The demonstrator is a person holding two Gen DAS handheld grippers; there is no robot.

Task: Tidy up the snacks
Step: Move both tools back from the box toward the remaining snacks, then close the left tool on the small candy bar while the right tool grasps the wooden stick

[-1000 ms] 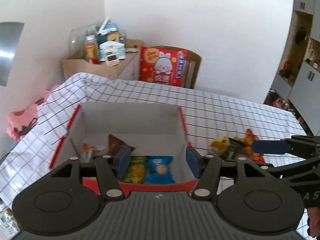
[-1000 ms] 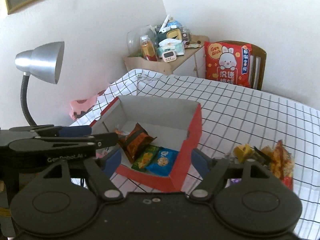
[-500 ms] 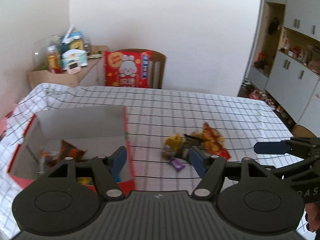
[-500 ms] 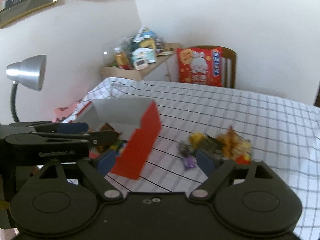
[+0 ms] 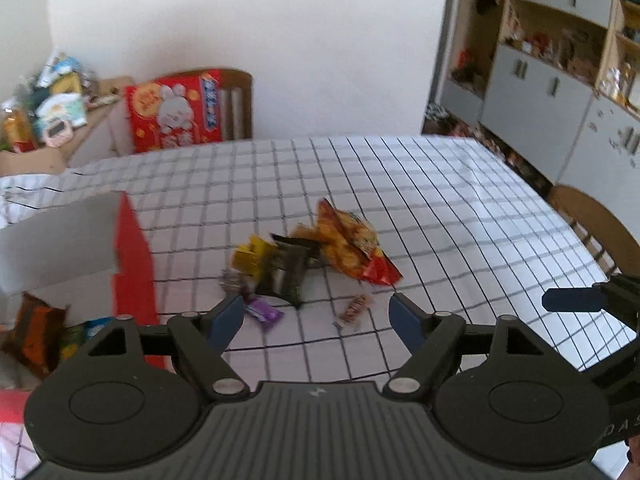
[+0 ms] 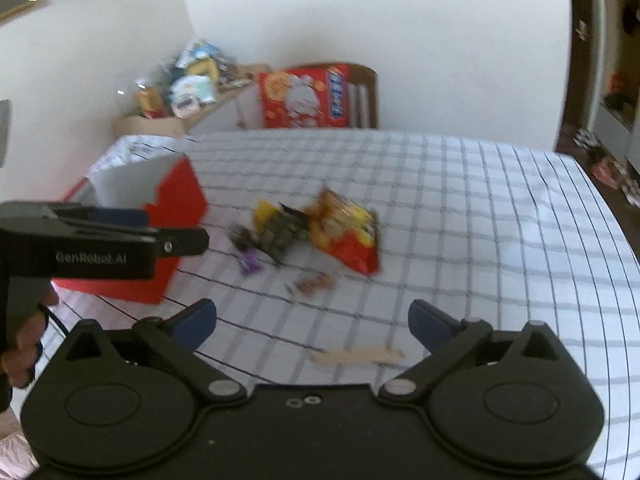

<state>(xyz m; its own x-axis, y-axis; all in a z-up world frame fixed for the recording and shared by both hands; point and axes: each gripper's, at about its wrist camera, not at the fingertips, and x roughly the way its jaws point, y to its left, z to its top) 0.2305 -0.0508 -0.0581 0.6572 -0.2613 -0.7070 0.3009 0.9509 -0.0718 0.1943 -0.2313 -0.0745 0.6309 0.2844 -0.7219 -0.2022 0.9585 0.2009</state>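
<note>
Snack pile (image 5: 316, 256) sitting mid-table on the checked tablecloth (image 5: 440, 208), well apart from every table edge. In it: orange-red chip bag (image 5: 352, 246) on the right, dark wrapper (image 5: 286, 270) touching it, yellow packet (image 5: 250, 254) at the left. Just in front, lying loose: small purple candy (image 5: 262, 309) and a brown candy bar (image 5: 354, 309). Plenty of bare cloth to the right and behind the pile.

Red box (image 5: 132, 276) w/ grey inside standing left of the pile, near but not touching; a few packets (image 5: 36, 332) already inside, incl an orange-brown one.

Left gripper (image 5: 316, 316) low over the near side of the pile, fingers spread wide, nothing between them. Right gripper (image 6: 312, 320) also spread wide and empty, over bare cloth nearer the front edge, w/ a pale wooden stick (image 6: 358, 356) lying flat between its fingertips.

Beyond the far table edge: wooden chair (image 5: 236, 100) w/ a big red rabbit snack bag (image 5: 174, 110), cluttered side shelf (image 5: 48, 116) at left.
</note>
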